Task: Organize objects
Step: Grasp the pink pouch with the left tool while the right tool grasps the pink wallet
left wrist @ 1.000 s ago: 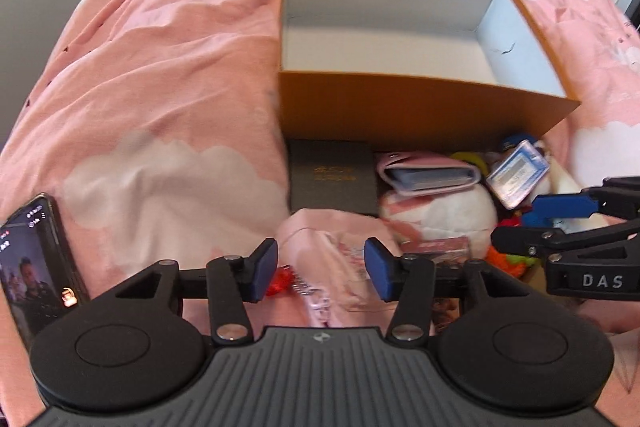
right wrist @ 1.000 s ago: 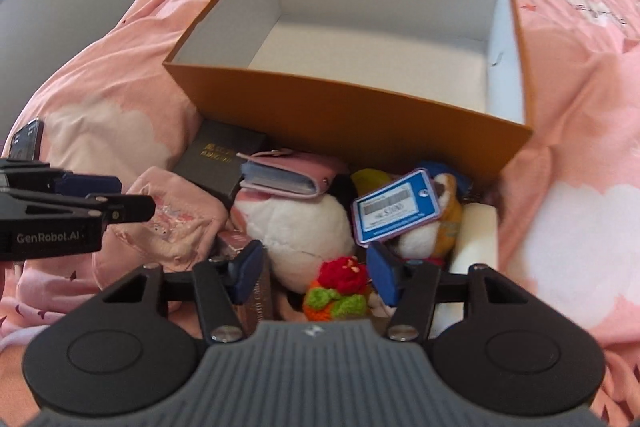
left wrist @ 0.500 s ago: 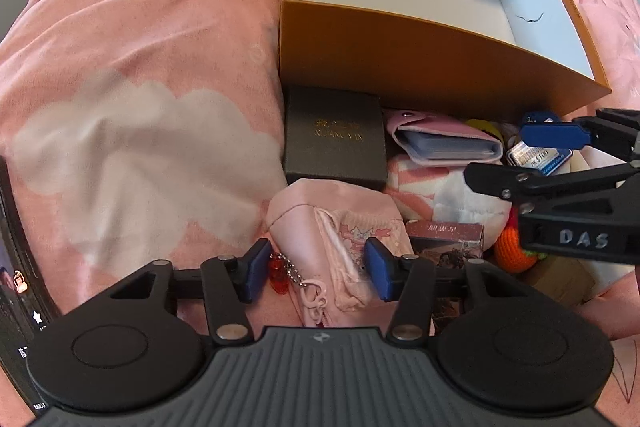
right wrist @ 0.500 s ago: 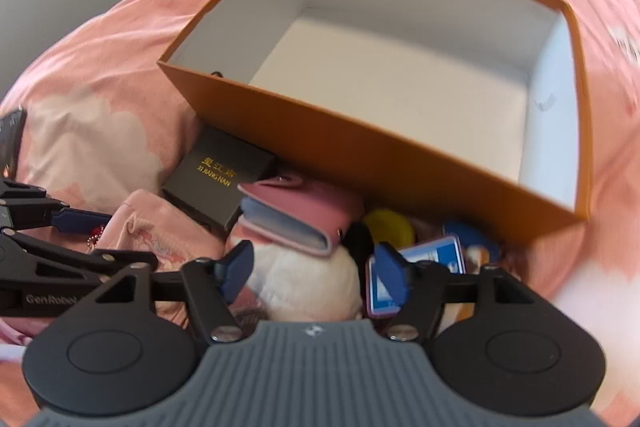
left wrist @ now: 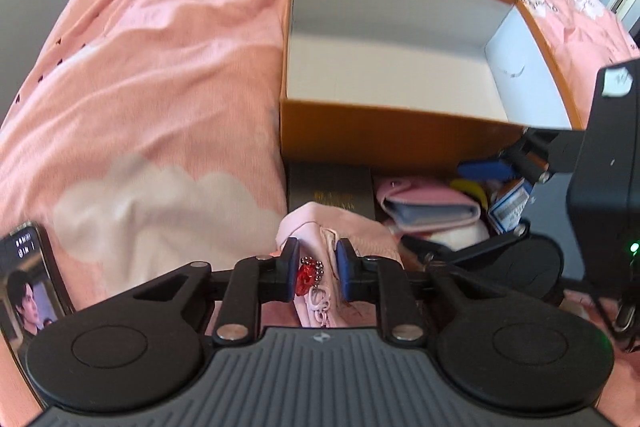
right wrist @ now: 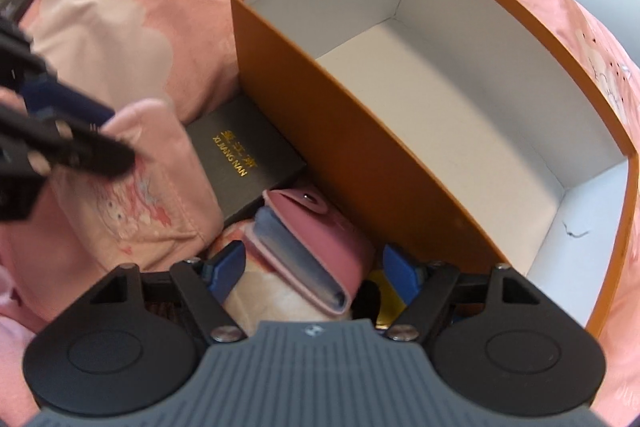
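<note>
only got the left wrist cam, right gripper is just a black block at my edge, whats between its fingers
observer: the pink card wallet lies between the jaws of the right gripper. They are open, have just been opening wider, and the pads are not pressing on it.
operator: ok and the pouch im holding, anything on its far side
observer: yes, the pink pouch has a cartoon print on the face towards the right wrist camera.
</note>
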Action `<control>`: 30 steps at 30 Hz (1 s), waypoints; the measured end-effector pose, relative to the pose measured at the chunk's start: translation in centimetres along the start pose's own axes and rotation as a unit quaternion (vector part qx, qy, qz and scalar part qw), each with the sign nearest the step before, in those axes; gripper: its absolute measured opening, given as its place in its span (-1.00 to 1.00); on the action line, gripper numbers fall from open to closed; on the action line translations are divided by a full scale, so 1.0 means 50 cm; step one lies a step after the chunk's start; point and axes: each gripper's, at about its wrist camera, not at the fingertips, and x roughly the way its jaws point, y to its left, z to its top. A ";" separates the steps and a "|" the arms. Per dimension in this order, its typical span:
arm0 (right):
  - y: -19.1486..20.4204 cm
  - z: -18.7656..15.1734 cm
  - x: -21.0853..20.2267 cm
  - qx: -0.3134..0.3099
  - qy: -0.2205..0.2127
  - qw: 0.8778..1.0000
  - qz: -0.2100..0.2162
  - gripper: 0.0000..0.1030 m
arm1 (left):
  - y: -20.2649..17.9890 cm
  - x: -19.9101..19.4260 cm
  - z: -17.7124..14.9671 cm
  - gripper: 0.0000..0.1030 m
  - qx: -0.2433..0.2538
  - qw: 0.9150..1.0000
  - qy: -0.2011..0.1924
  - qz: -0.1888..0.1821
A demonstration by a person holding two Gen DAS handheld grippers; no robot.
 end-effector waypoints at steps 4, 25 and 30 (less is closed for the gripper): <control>-0.014 0.005 0.011 0.012 0.004 1.000 0.017 0.38 | -0.009 -0.005 0.011 -0.65 0.006 1.000 -0.018 0.008; -0.049 -0.037 -0.026 -0.029 -0.030 0.999 -0.008 -0.42 | 0.002 0.032 -0.023 0.21 0.014 0.998 0.056 -0.007; -0.022 -0.044 -0.075 -0.019 -0.053 0.998 -0.014 -0.52 | 0.001 0.038 -0.032 -0.02 0.002 0.998 0.059 -0.011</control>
